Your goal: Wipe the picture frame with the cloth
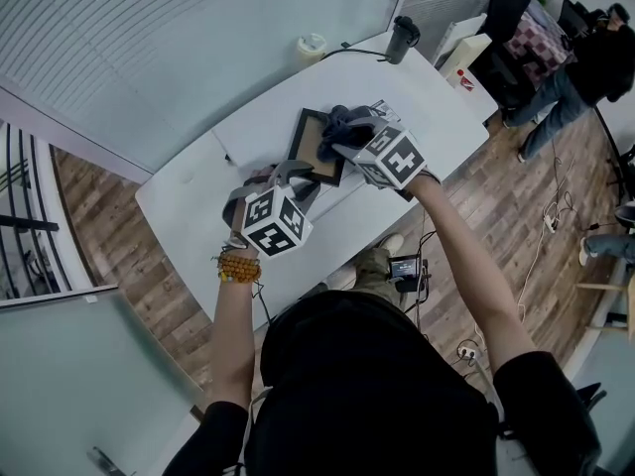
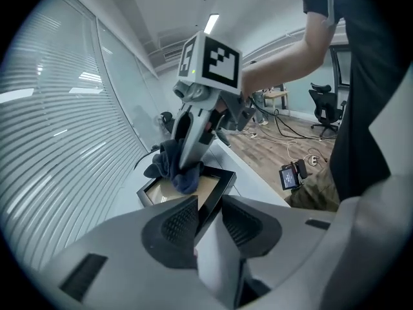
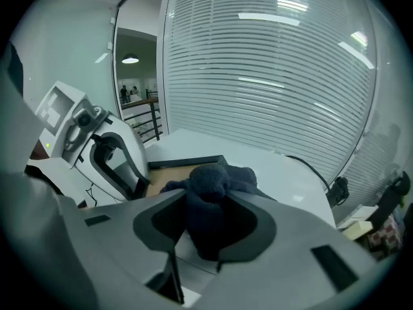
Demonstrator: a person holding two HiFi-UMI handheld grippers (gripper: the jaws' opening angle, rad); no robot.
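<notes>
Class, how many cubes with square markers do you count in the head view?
2. One cube rides on the left gripper, holding the picture frame's corner; the other cube rides on the right gripper, holding the cloth. None seem hidden.

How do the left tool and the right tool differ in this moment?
The left tool is shut on the frame's black edge; the right tool is shut on the dark cloth. The left tool is at the frame's corner; the right tool is over its face. Both bear marker cubes.
</notes>
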